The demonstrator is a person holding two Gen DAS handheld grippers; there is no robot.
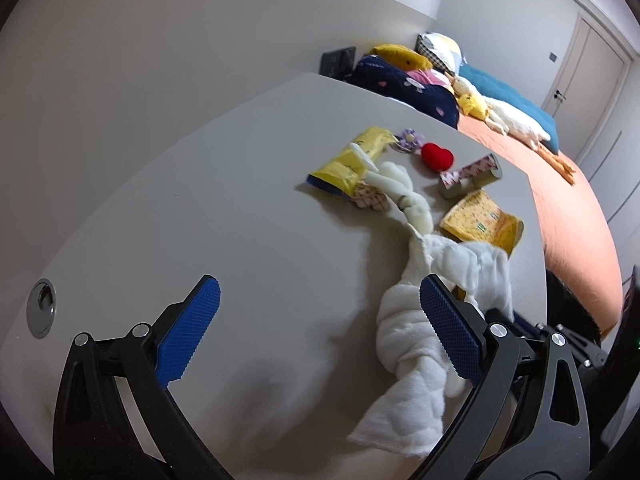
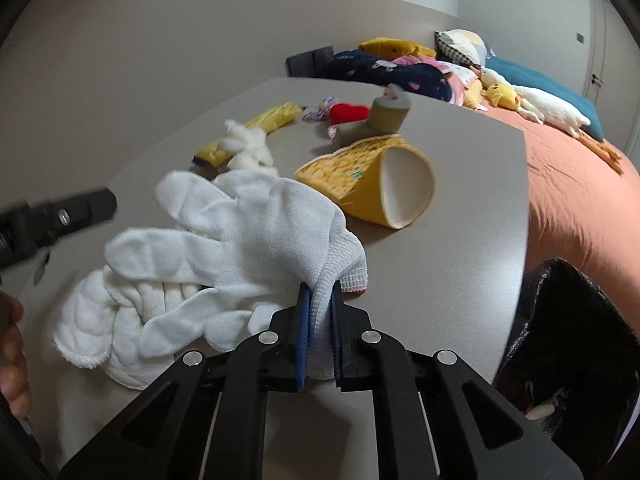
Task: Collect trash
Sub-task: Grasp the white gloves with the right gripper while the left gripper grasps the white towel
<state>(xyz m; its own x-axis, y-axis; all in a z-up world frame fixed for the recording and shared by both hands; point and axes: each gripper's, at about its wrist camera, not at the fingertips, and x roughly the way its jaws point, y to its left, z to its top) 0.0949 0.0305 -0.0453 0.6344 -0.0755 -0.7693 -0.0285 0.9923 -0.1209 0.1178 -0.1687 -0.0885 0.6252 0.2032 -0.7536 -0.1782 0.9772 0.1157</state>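
My right gripper (image 2: 320,292) is shut on the cuff of a white knit glove (image 2: 256,232), which drapes over a knotted white towel (image 2: 120,332) on the grey table (image 2: 440,280). My left gripper (image 1: 320,300) is open and empty above the table, its right finger against the towel (image 1: 404,344). A crushed yellow paper cup (image 2: 376,176) lies beyond the glove; it also shows in the left wrist view (image 1: 480,220). A yellow wrapper (image 1: 352,160), white stuffing (image 1: 396,184), a red heart (image 1: 438,156) and a cardboard tube (image 1: 472,176) lie farther back.
A black trash bag (image 2: 568,344) hangs open off the table's right edge. A bed with an orange sheet (image 2: 580,184), pillows and plush toys stands to the right. A round metal grommet (image 1: 42,308) sits in the table at the left. The wall is behind.
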